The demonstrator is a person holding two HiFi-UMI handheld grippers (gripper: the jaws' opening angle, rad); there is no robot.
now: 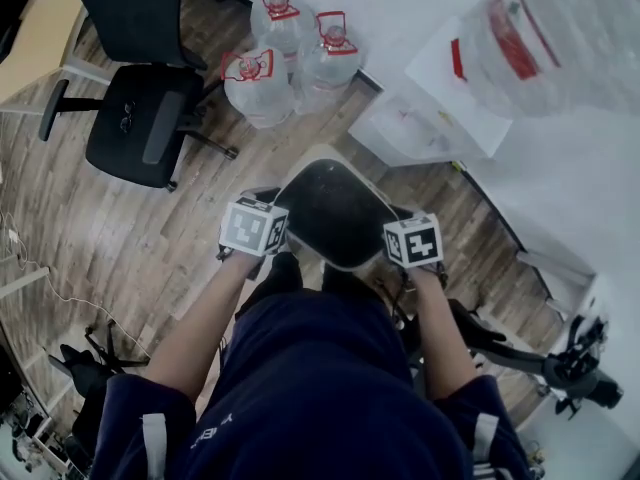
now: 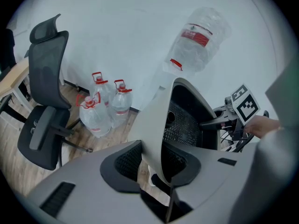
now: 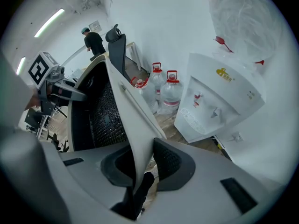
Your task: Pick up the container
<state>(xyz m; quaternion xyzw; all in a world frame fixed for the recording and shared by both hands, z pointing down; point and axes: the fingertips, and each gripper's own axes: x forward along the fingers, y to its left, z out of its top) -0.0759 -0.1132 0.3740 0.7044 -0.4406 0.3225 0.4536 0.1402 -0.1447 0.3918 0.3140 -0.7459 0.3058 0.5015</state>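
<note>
Container (image 1: pixel 330 208) clamped: left tongs (image 2: pixel 158 164), right tongs (image 3: pixel 140 164).

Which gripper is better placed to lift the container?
Neither alone. The left gripper and right gripper each clamp an opposite wall of the container, so lifting with both looks steadiest.

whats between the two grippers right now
The container. In the head view it spans the whole gap. Each gripper view shows it clamped, by the left gripper on one side and the right gripper on the other.

Head view steeply down, both gripper views close, all sharing water jugs (image 1: pixel 258 86)
</note>
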